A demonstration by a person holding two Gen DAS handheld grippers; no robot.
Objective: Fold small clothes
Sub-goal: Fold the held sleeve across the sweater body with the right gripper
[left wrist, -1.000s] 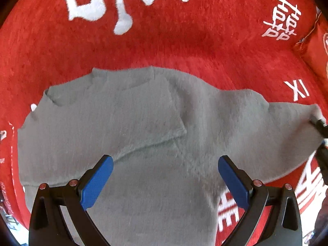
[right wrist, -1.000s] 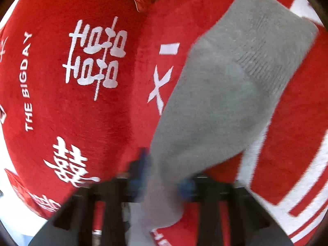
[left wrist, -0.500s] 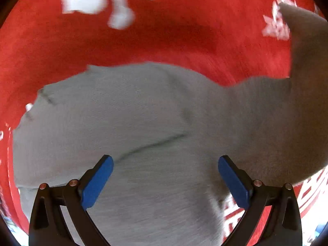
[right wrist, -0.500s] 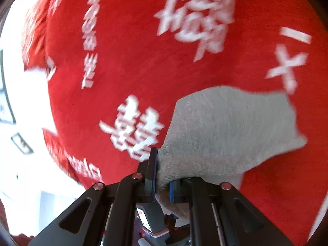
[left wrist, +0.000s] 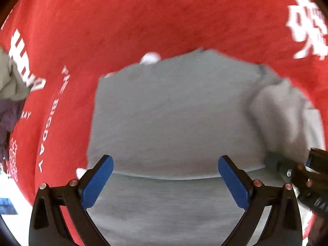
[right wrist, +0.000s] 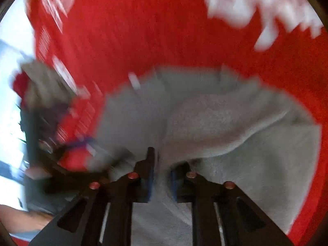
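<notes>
I see a red plush cover (left wrist: 164, 20) printed with white characters and lettering as the supporting surface. The grey garment (left wrist: 174, 112) lies flat directly on it. Left of the garment, a heap of other clothes (left wrist: 10, 94) rests on the cover's edge.

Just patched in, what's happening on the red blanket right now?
A person with a gripper in each hand is folding a grey sweater on the red blanket. The right gripper has the sleeve between its pads over the sweater's body, and its jaws are opening, apparently letting it go. The left gripper hangs wide open above the sweater, holding nothing. The right-wrist view is blurred. More clothes lie bunched at the blanket's edge.
</notes>
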